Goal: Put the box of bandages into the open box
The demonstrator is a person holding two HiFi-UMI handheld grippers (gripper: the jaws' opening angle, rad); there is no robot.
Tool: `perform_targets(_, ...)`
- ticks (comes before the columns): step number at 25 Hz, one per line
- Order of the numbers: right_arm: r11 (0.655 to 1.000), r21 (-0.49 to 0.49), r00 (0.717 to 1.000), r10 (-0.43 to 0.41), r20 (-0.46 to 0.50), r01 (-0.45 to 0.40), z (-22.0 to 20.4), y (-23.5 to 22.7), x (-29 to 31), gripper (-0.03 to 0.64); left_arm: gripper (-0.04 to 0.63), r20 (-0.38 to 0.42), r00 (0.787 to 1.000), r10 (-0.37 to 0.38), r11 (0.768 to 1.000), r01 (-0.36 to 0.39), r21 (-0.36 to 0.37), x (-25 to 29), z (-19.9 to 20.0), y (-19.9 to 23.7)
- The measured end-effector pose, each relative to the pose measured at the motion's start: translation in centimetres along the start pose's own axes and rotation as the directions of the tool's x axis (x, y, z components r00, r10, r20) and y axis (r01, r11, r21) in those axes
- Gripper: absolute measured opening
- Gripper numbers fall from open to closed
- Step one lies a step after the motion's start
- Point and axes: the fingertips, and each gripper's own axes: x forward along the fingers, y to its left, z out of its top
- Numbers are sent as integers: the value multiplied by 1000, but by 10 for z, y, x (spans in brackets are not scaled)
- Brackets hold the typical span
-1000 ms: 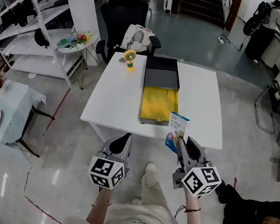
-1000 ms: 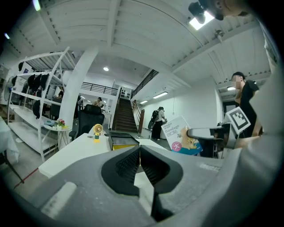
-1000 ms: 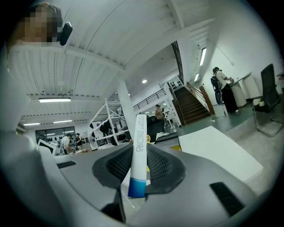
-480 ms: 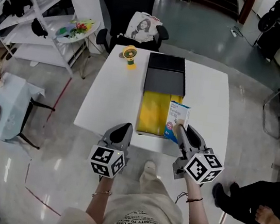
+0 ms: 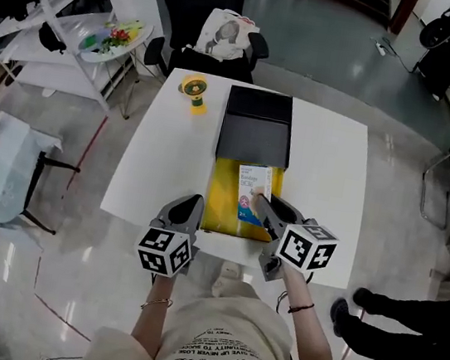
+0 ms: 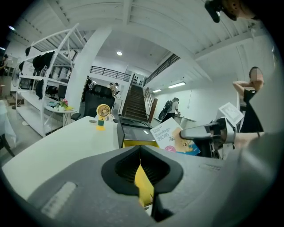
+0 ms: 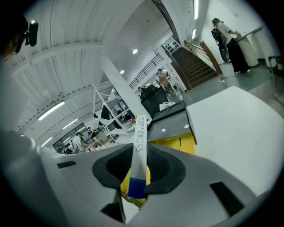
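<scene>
The right tool (image 5: 258, 199) clamped a flat white-and-blue cardboard bandage box (image 5: 249, 184) over the open yellow-lined black box (image 5: 219, 206); the left tool (image 5: 192, 203) hung closed, empty.

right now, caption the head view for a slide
Right tongs hold the bandage box over the open yellow box.

Box of bandages (image 5: 249, 189): thin white carton with a blue lower band, held on edge and tilted in the right gripper (image 5: 260, 203), over the yellow interior of the open box (image 5: 223, 206). Contact with the interior cannot be judged. Black lid (image 5: 255, 129) is laid back flat on the far side.
</scene>
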Motion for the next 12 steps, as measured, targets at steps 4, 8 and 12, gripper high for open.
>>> perform_targets(4,1000,16,997,-3,-76,5,-6,-7,18,91,23,-11,1000,3,1000,-4,-22,12,-3,3)
perform_targets(8,999,38,991,-17,-134,23,-14,-12,28,91,23,-38,999,-3,999,2,-35,16,-9,3)
perform_targets(12,997,48,978,-41,-204,52,-26,-14,39,91,23,-63,998,-15,999,12,-48,18,-15,7)
